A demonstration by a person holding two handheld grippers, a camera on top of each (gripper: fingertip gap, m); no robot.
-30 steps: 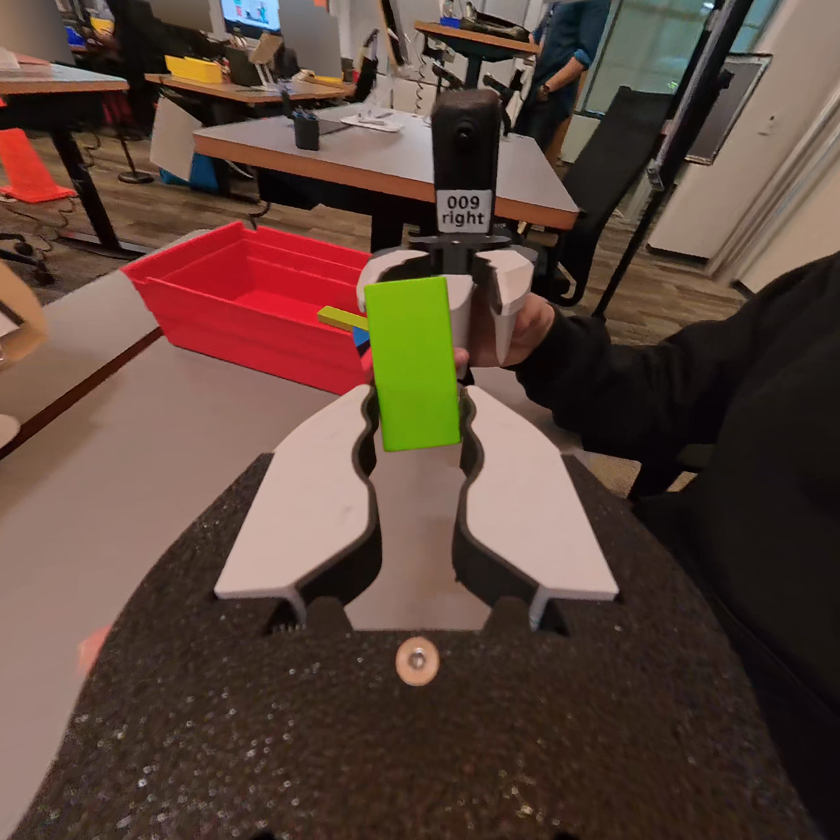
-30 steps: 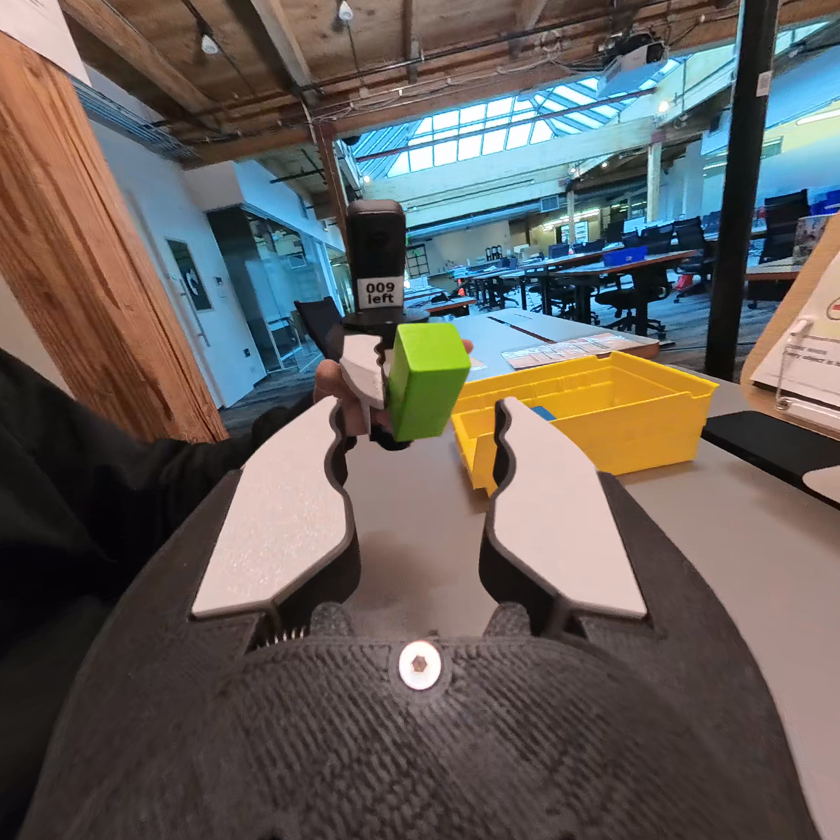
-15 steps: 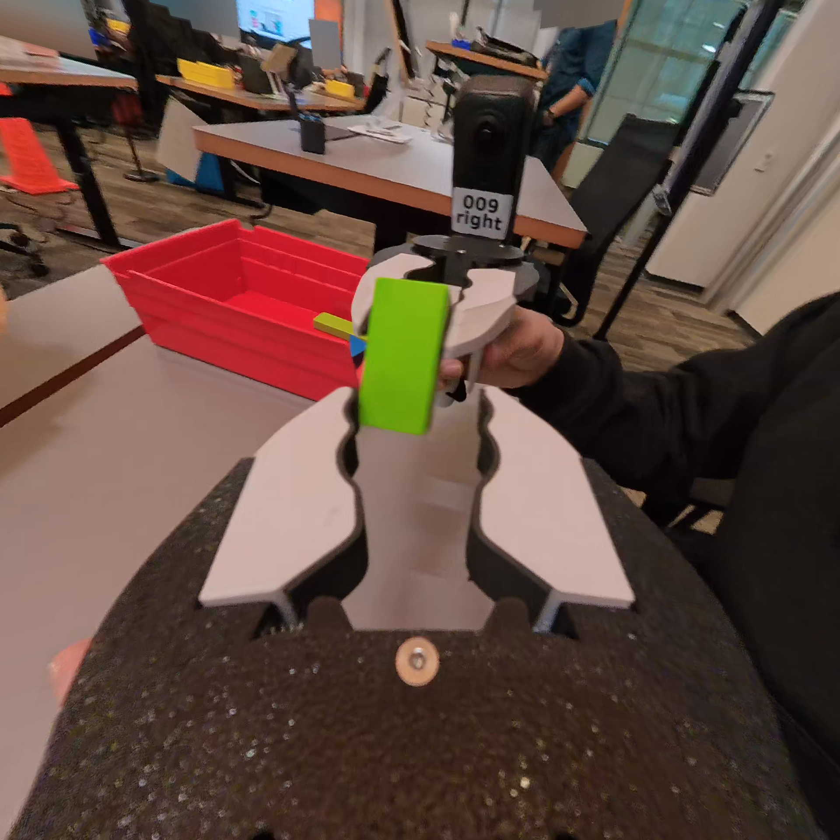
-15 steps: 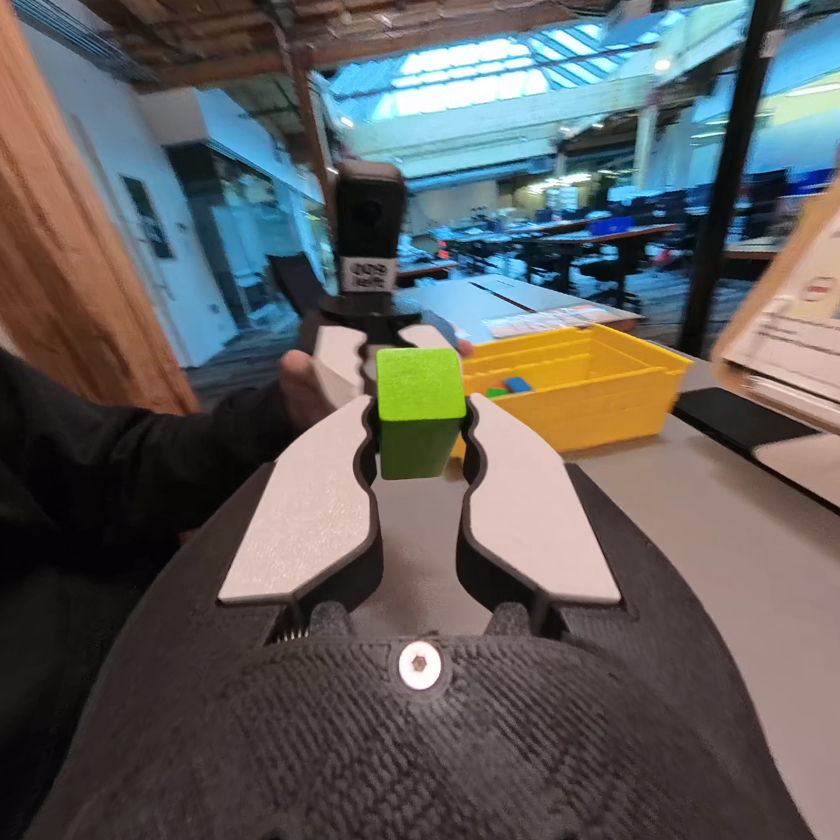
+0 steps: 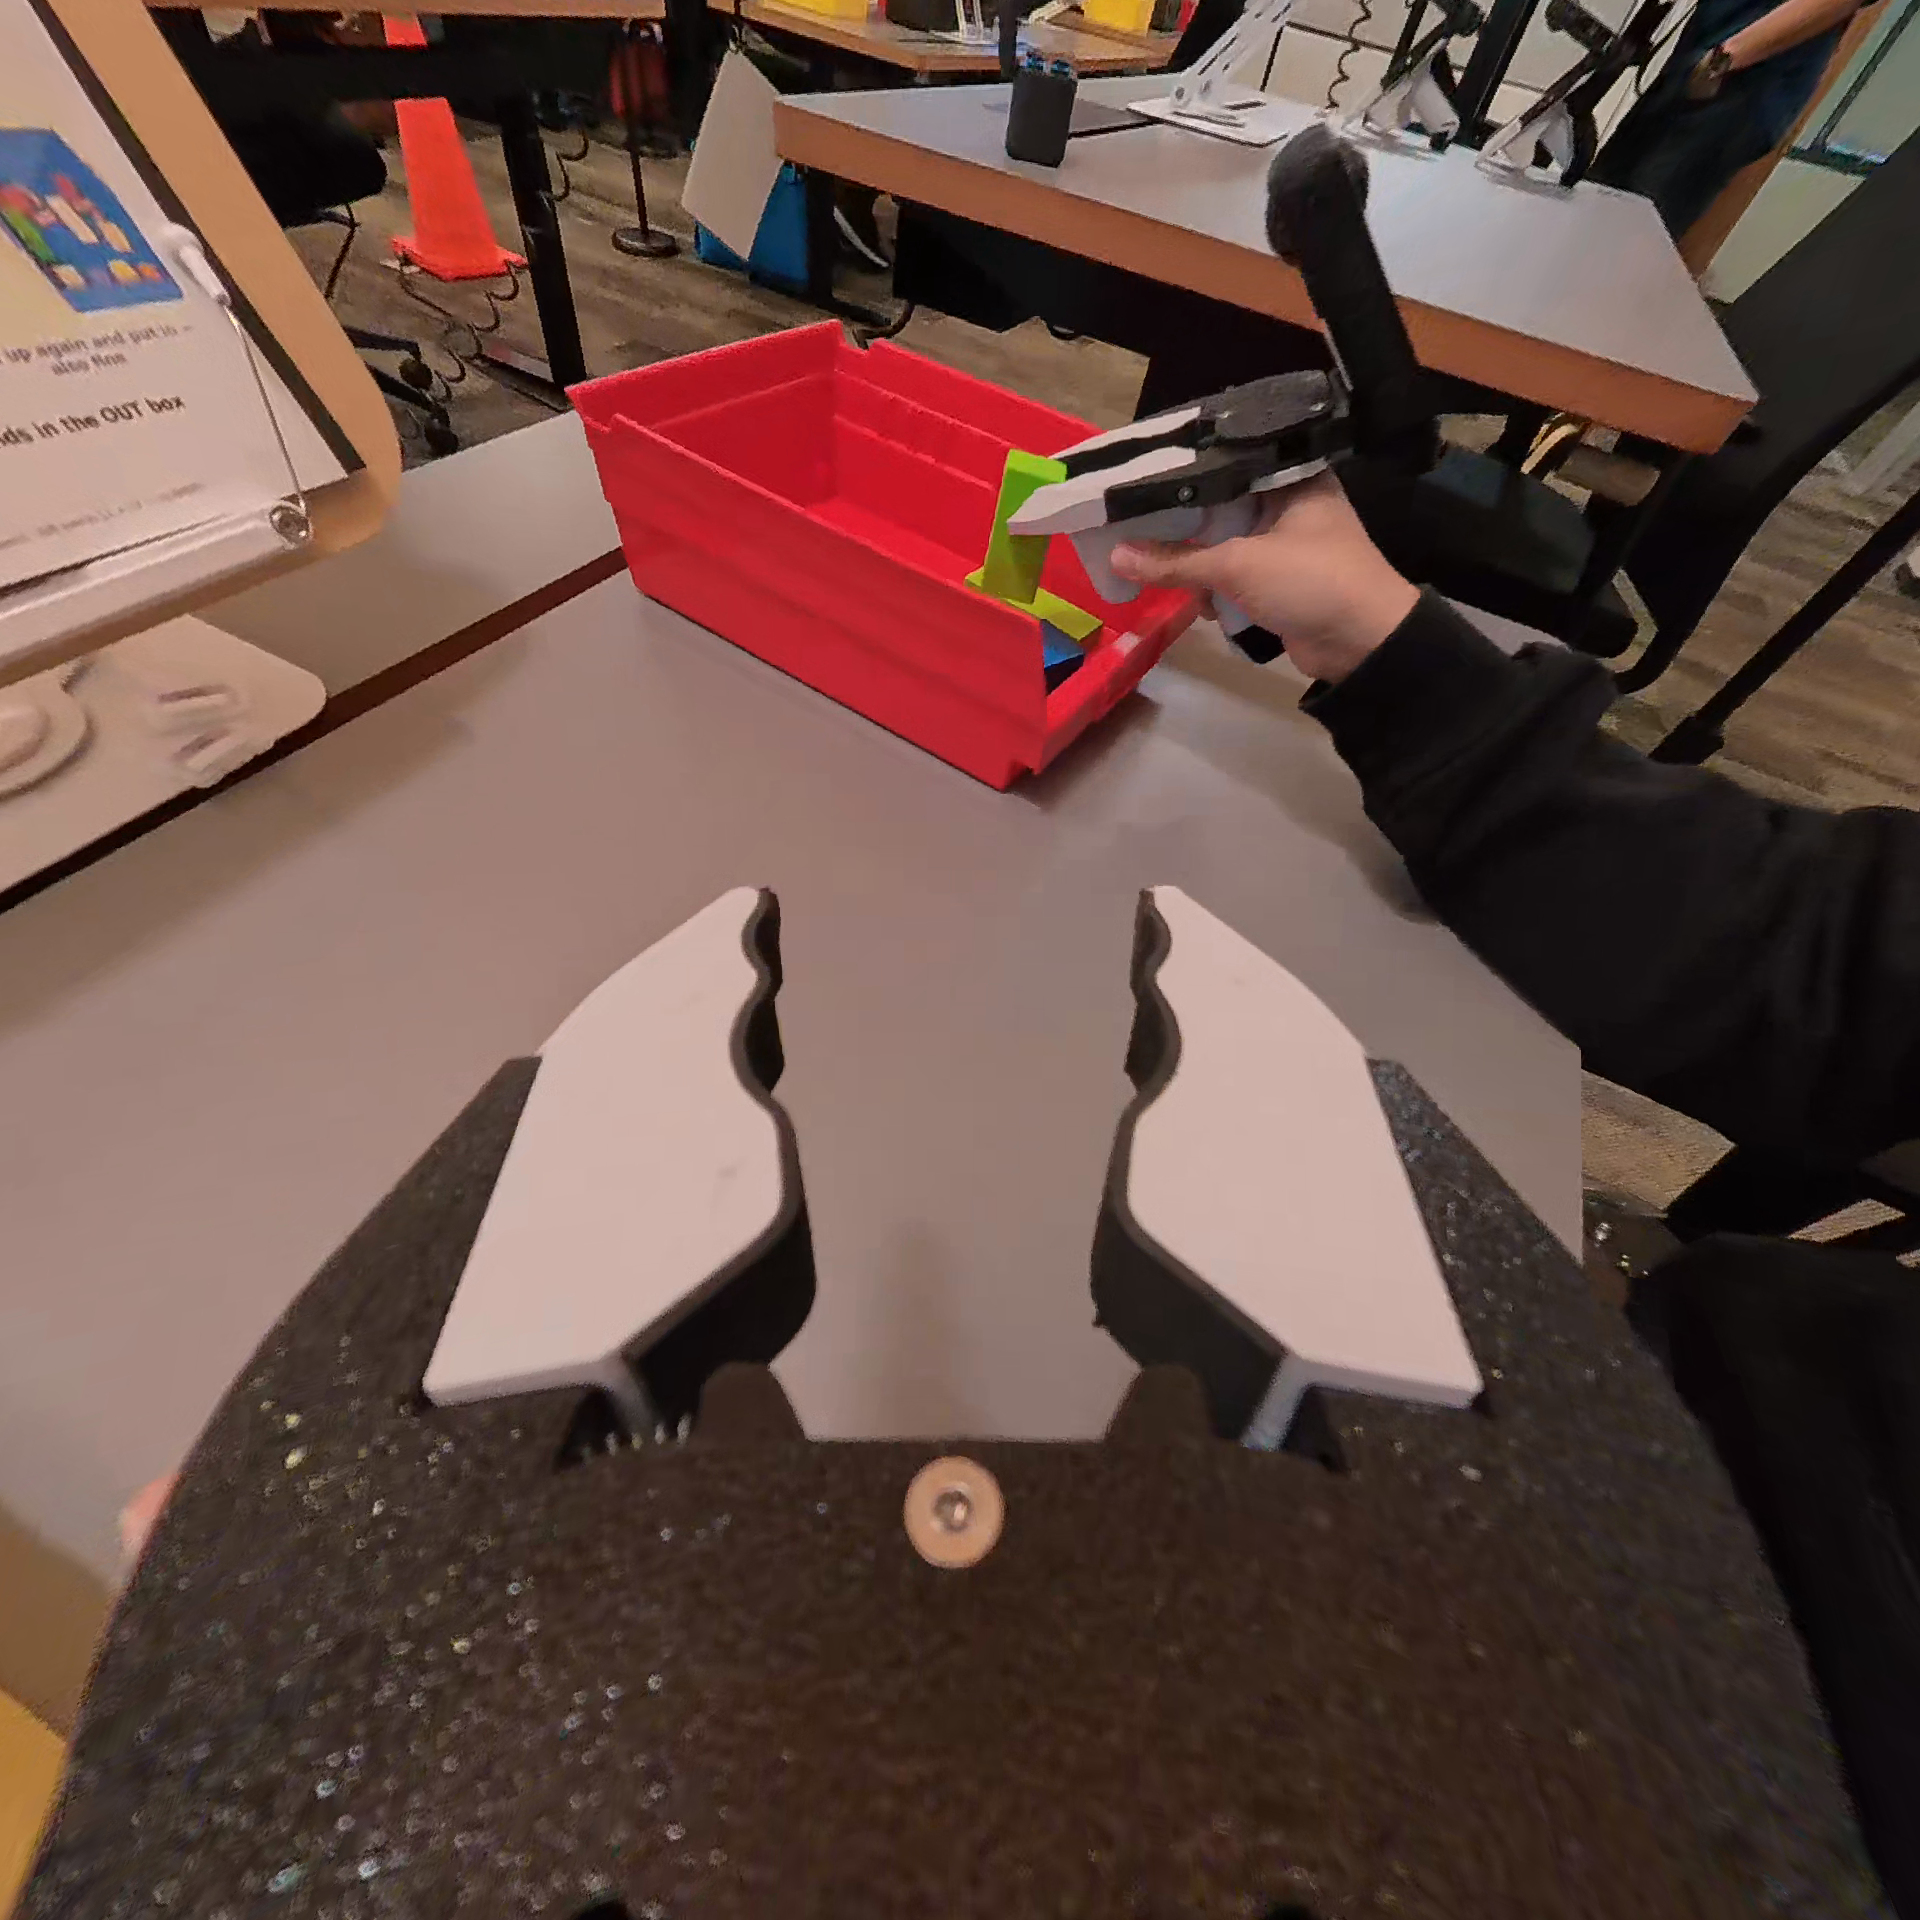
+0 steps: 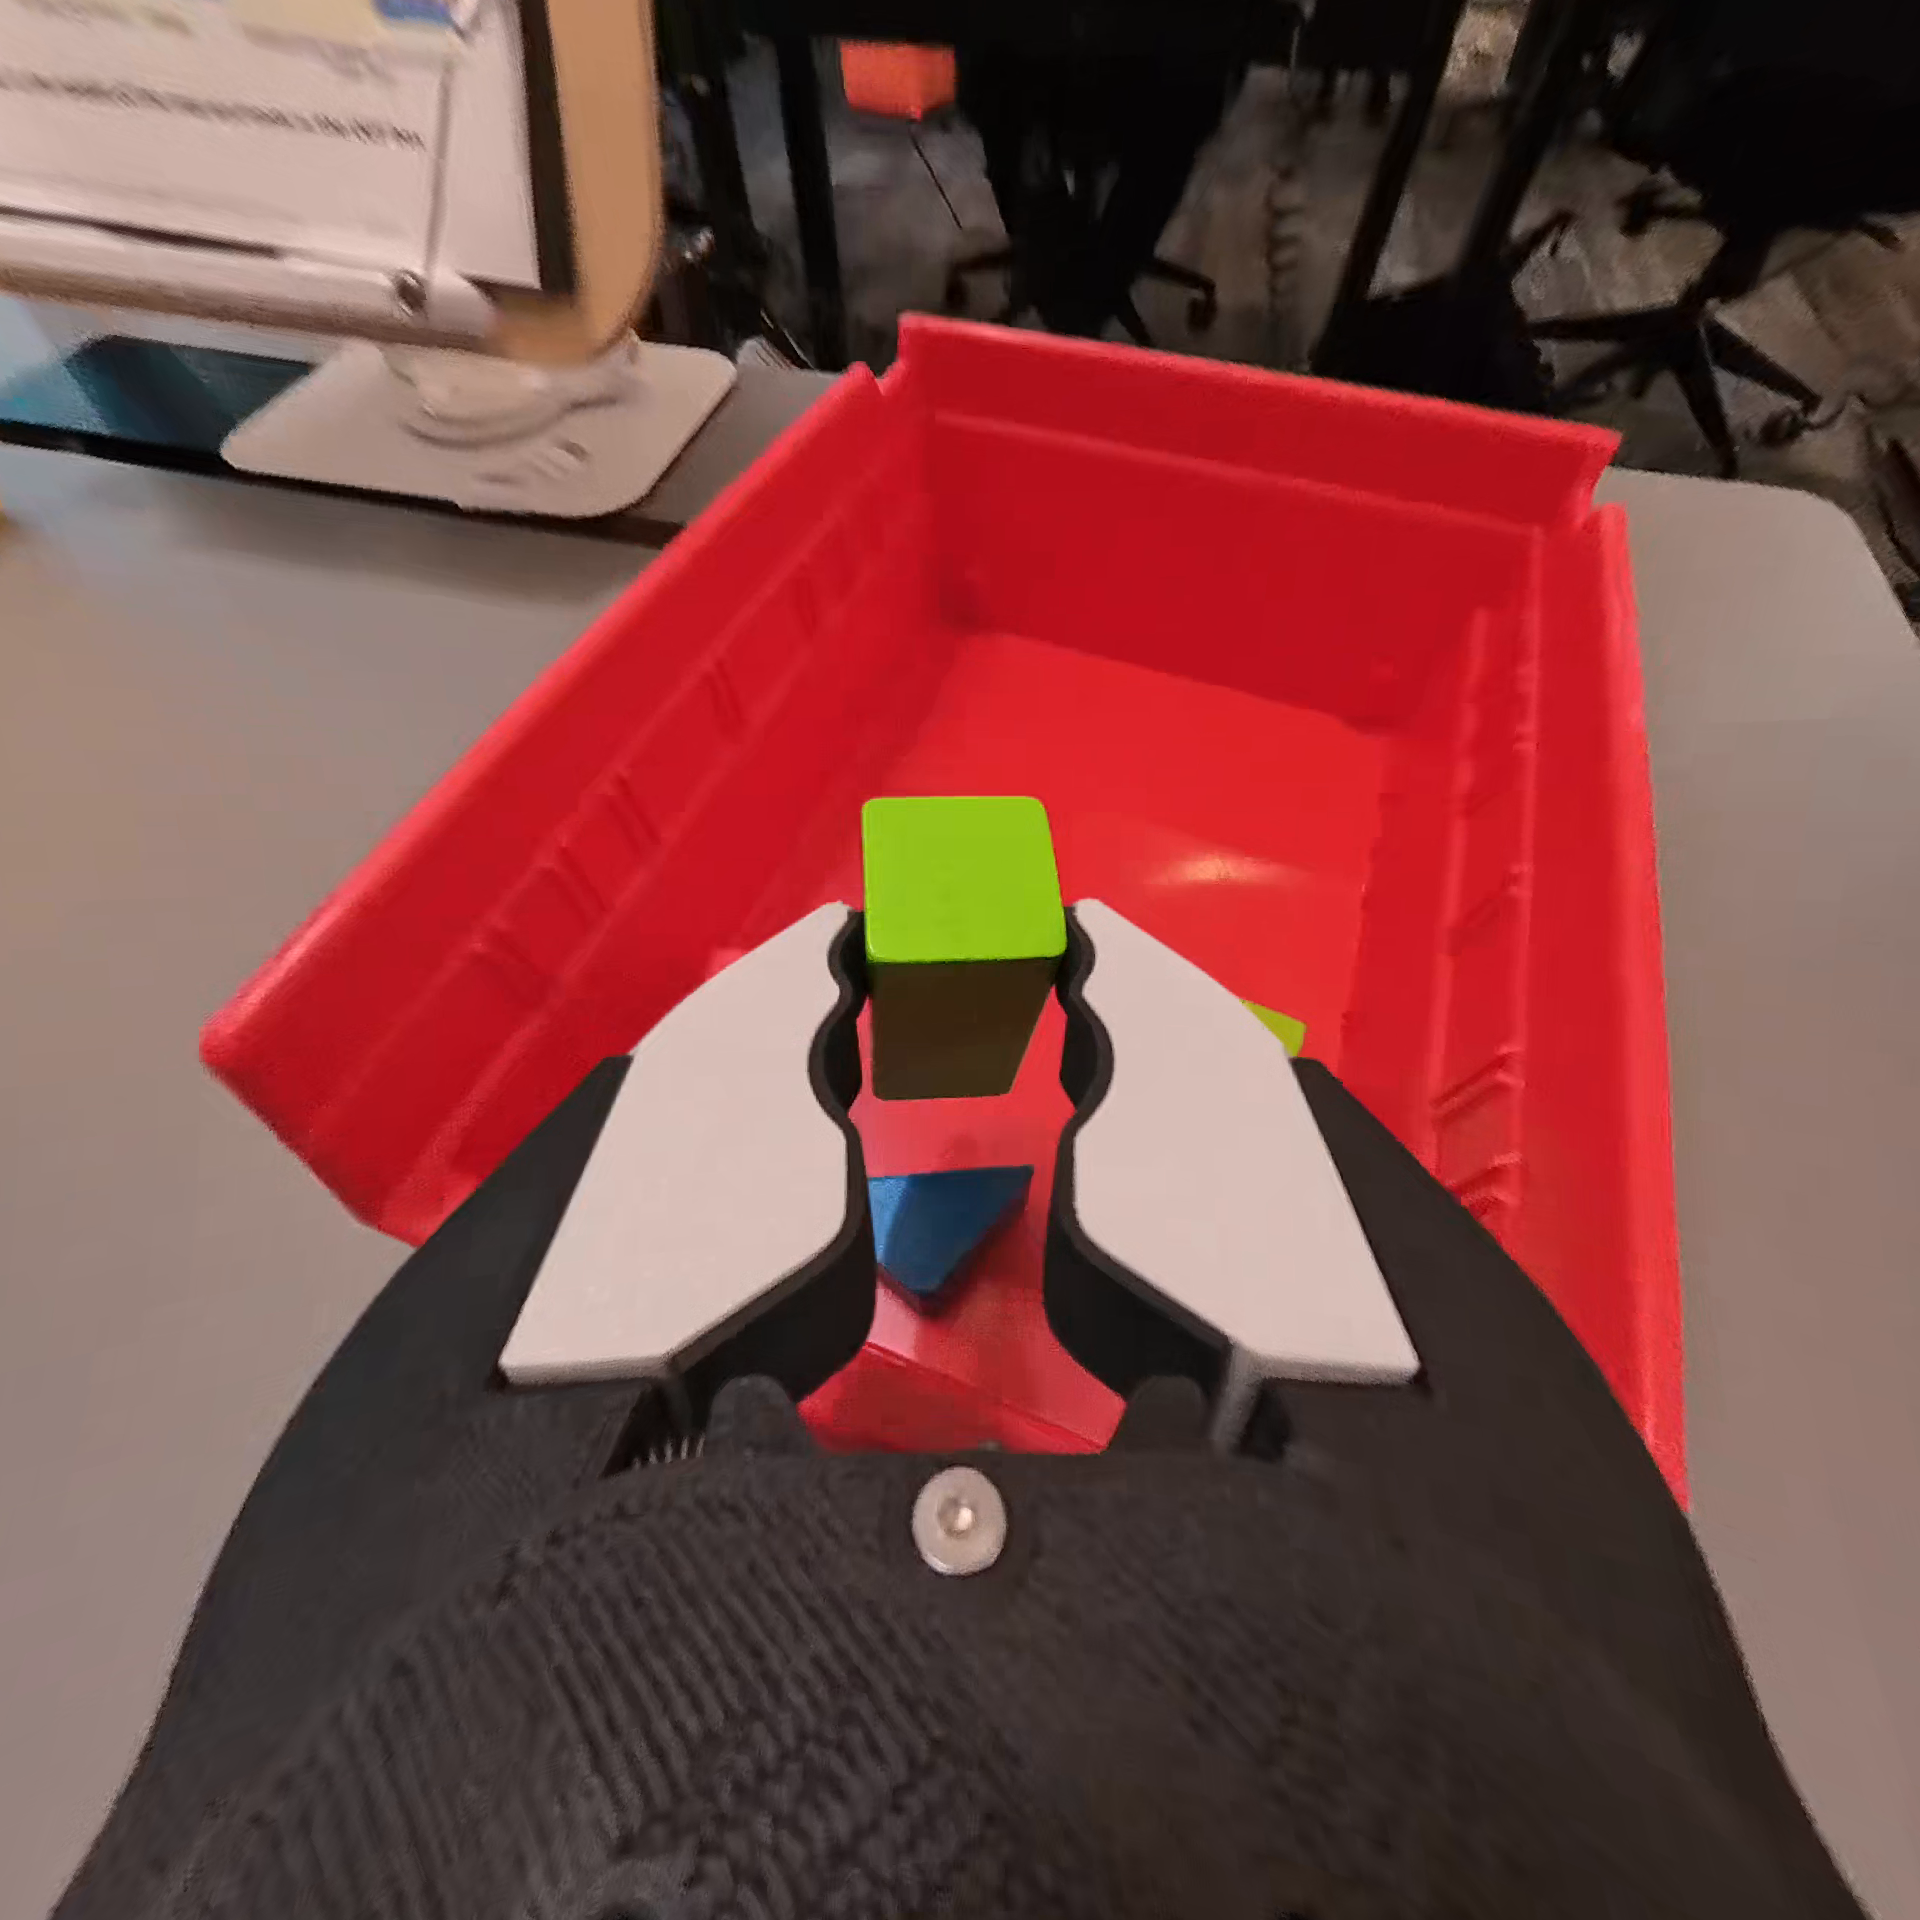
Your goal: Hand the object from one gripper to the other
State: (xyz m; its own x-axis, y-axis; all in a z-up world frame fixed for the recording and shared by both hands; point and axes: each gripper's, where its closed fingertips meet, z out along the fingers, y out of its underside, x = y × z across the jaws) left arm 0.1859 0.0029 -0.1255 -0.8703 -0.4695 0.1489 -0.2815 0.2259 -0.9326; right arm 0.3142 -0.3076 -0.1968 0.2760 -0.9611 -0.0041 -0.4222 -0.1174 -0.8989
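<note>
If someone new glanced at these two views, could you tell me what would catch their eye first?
Most striking is the bright green block, clamped between the fingertips of the right hand-held gripper and held above the red bin on the grey table. Next comes the left hand-held gripper, its fingers spread wide with nothing between them. A blue block lies in the bin.

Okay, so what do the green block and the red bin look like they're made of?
Green block, pinched between the right gripper's pads: probably painted wood, judging by its flat, matte, evenly coloured faces and softly rounded edges, though solid plastic can't be ruled out. Red bin: moulded plastic, semi-glossy; a highlight shines on its floor and ribs run along its walls.
</note>
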